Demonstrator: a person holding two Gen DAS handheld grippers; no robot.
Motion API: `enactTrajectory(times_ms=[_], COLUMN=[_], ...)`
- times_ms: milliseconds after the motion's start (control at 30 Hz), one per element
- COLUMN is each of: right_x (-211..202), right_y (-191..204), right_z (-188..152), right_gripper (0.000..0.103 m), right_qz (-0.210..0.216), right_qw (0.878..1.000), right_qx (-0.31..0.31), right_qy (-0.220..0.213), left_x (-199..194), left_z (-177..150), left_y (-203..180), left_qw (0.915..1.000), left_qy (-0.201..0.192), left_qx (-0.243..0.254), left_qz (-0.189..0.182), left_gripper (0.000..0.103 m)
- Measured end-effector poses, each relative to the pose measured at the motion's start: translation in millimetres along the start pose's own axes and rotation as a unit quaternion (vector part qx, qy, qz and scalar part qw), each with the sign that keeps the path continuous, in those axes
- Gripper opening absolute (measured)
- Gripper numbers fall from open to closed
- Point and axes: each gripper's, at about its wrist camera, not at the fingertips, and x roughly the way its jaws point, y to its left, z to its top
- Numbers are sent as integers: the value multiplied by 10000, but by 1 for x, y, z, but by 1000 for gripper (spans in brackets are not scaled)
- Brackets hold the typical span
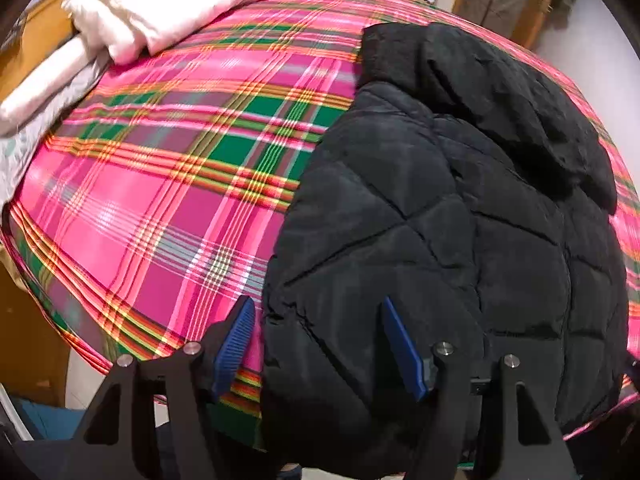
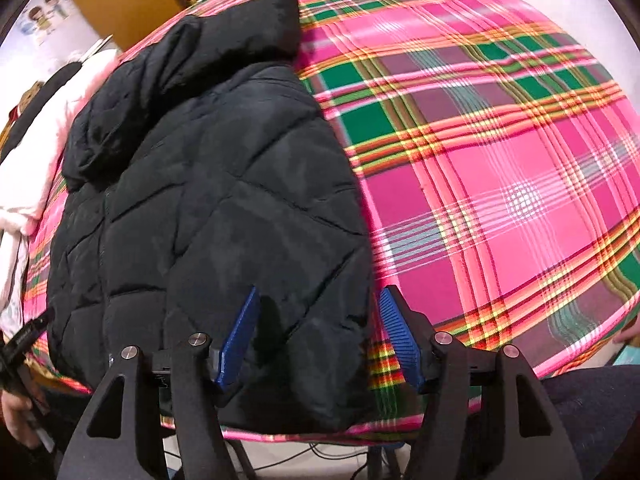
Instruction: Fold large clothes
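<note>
Black quilted jacket (image 1: 460, 220) lying flat on a pink-and-green plaid bedcover (image 1: 160, 200), its sides folded inward so the body forms a long panel, collar toward the top of the frame. In the left wrist view the jacket fills the right half of the picture; in the right wrist view it (image 2: 208, 200) fills the left half, with the plaid bedcover (image 2: 500, 160) spreading across the right.

Left gripper (image 1: 320, 344), lower centre of its frame: blue fingers released and spread wide, straddling the jacket's near left hem corner without clamping it.

Right gripper (image 2: 320, 340), lower centre of its frame: blue fingers likewise released, spread over the near right hem corner, nothing grasped.

Folded white bedding (image 1: 168, 4) sits at the upper left of the left wrist view, well apart from the jacket.
</note>
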Motion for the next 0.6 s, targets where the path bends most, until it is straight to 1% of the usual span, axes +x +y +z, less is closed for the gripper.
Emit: enactTrajectory(times_ms=[100,167,233,300,467,600], right_x=[9,13,18,21,27,30], right_y=[-8,-13,-18,-21,-17,-15], right_z=[2,3,3,1,-6,-7], right_gripper=[64,70,71,71,71,71], right_qz=[-9,-12,84,186,426,365], right_qw=[9998,9996,9989,9980,9964,9963], right_qx=[165,258,389,477,348,261], right_qy=[107,147,261,365,642,731], left_x=[5,8,12,16,23,28], left_z=[-1,-2,-3,-6,-13,-16], left_y=[3,3,2,3,1,-3], left_qw=[9999,9999,9998,9994,9980,9980], left_qy=[46,70,145,287,522,573], left_qx=[-87,-89,-114,-191,-219,-141], left_qz=[22,44,38,-69,-277,-222], left_gripper=[70,72,74,75,77,83])
